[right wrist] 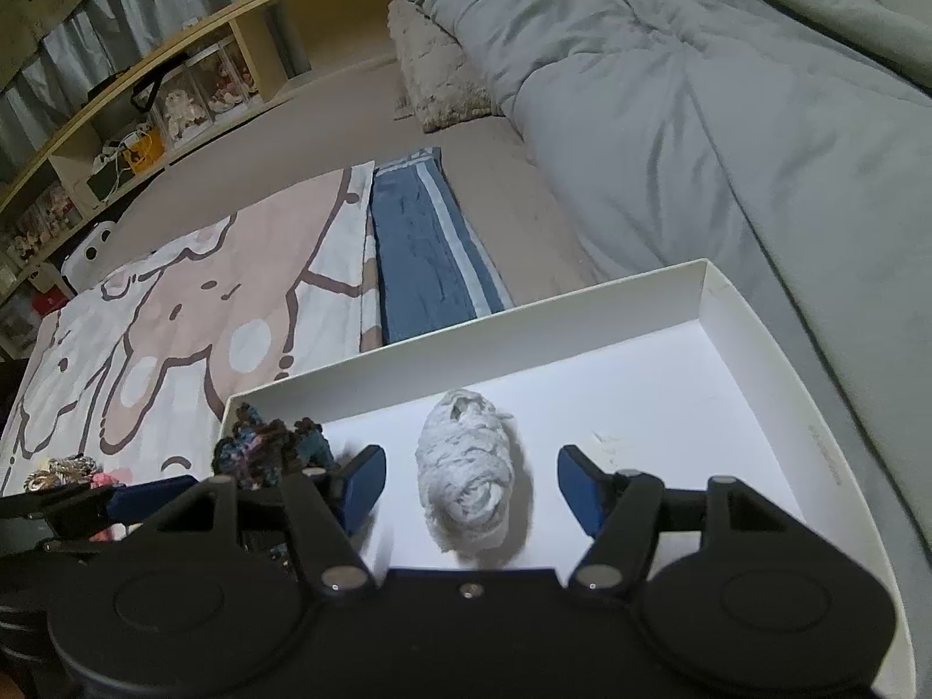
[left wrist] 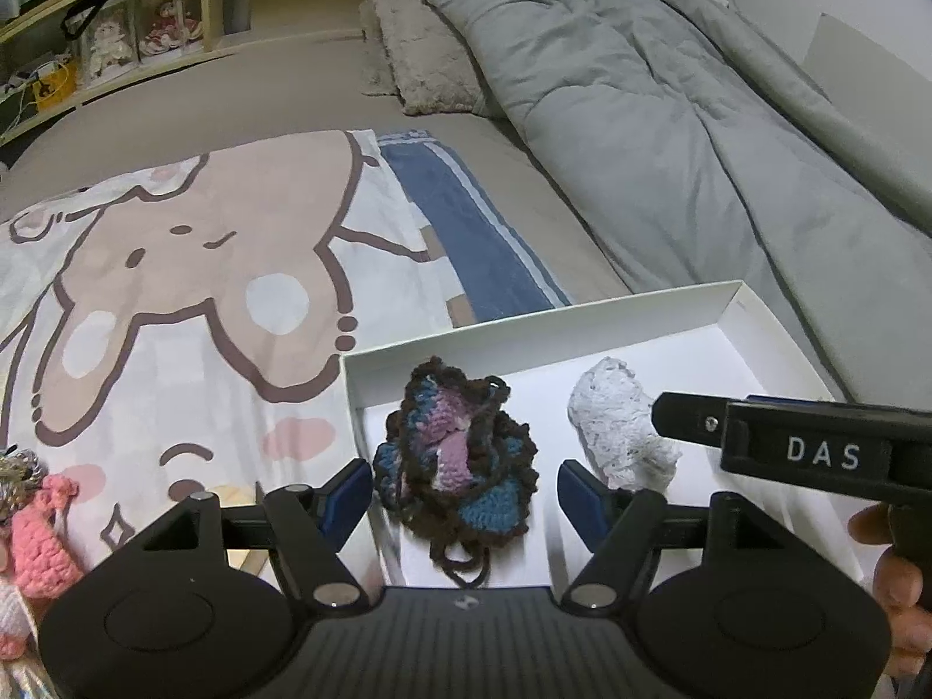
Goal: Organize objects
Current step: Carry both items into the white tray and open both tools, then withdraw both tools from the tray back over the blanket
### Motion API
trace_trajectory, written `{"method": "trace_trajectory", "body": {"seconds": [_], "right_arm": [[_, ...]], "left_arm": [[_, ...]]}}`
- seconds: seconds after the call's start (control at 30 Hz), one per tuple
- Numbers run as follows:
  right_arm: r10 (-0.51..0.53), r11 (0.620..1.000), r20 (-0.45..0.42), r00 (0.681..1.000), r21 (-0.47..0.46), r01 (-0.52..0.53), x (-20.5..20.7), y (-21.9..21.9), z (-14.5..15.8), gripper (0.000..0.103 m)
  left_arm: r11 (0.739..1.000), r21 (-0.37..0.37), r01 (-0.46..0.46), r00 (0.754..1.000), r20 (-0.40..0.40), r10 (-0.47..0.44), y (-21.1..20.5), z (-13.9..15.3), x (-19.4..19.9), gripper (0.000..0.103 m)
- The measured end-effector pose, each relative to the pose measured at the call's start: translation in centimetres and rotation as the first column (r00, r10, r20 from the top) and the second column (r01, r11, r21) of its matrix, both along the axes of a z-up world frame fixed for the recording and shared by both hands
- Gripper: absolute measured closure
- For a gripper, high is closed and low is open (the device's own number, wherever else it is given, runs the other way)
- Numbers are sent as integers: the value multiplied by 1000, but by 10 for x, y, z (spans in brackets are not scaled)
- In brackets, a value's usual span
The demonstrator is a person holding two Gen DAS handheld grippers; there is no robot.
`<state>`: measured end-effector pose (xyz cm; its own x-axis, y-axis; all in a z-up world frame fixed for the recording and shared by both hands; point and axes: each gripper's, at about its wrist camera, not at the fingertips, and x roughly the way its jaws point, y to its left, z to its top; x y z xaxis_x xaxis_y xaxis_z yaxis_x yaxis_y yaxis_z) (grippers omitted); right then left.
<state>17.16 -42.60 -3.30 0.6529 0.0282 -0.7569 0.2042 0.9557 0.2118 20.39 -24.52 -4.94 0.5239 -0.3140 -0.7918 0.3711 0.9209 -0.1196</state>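
Observation:
A white shallow box [left wrist: 524, 335] lies on the bed. In it lie a dark brown, blue and purple crochet piece [left wrist: 457, 454] and a white crochet piece [left wrist: 620, 428]. My left gripper [left wrist: 465, 492] is open, its jaws wide on either side of the dark piece, not gripping it. My right gripper [right wrist: 472, 486] is open around the white crochet piece [right wrist: 466, 466] in the box [right wrist: 751, 343]. The dark piece [right wrist: 268, 448] shows at the box's left edge. A pink crochet item [left wrist: 41, 530] lies outside the box at the left.
A cartoon-print blanket [left wrist: 192, 268] and a folded blue towel [left wrist: 466, 233] lie beyond the box. A grey duvet [left wrist: 670, 116] fills the right. A fuzzy pillow [left wrist: 419, 46] and wooden shelves [left wrist: 116, 29] are at the back. A small grey crochet item [left wrist: 17, 472] sits above the pink one.

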Motion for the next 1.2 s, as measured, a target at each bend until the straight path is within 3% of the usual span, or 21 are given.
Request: {"method": "trace_trajectory", "body": {"seconds": [0.3,0.67,0.83,1.2], "right_arm": [[2,1000,19,1000,-14,-2,-29,6,21,31],[9,997,54,999,-72,-6,-70,20,47,18],[13,994,75,997,-109,-4,-90,27,56,6],[22,990,106,994,-141,-7,-123,37,65,0]], "left_arm": [[999,-20,-37,999,13,38,20,23,-18,30],[996,-14,-85,995,52,86,46,46,-50,10],[995,-12,-102,992,72,103,58,54,-64,5],[992,-15,-126,984,124,127,77,67,-94,0]]}}
